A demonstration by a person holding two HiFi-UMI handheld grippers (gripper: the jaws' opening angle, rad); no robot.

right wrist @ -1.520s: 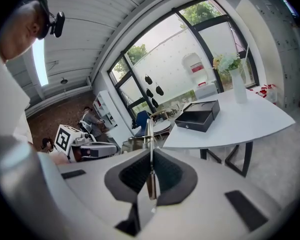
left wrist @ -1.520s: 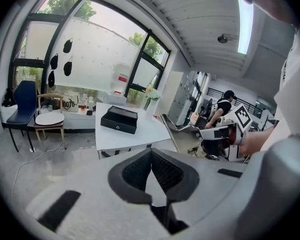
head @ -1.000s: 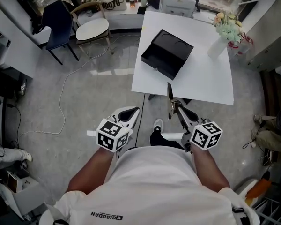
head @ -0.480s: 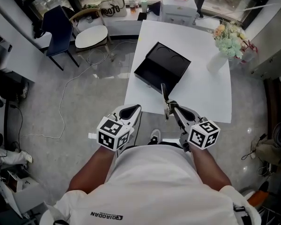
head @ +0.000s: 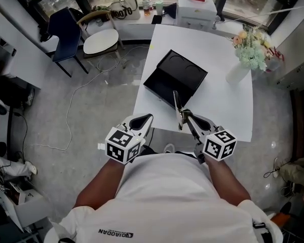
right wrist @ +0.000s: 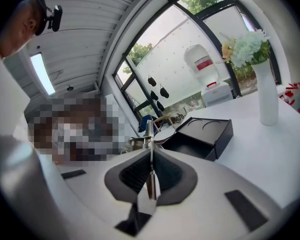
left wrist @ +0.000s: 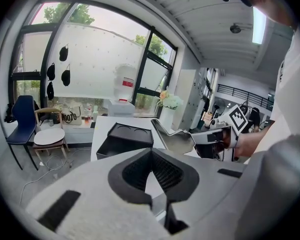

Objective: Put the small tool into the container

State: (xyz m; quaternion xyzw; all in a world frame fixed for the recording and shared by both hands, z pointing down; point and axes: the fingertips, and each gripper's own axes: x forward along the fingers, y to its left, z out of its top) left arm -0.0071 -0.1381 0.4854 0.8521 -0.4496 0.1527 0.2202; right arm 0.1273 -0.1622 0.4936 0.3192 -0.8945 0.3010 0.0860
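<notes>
Both grippers have come closer to the table [head: 220,105]. Right gripper [head: 183,117] is clenched on the tool [head: 176,100], held over the table's near edge, not yet inside the container [head: 176,79]. Left gripper [head: 143,121] is closed, empty.

Rear end of small tool [head: 176,103] hidden inside right claw [head: 184,117].

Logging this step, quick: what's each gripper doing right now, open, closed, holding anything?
Left gripper: closed, nothing between its jaws.
Right gripper: closed on the small tool.
</notes>
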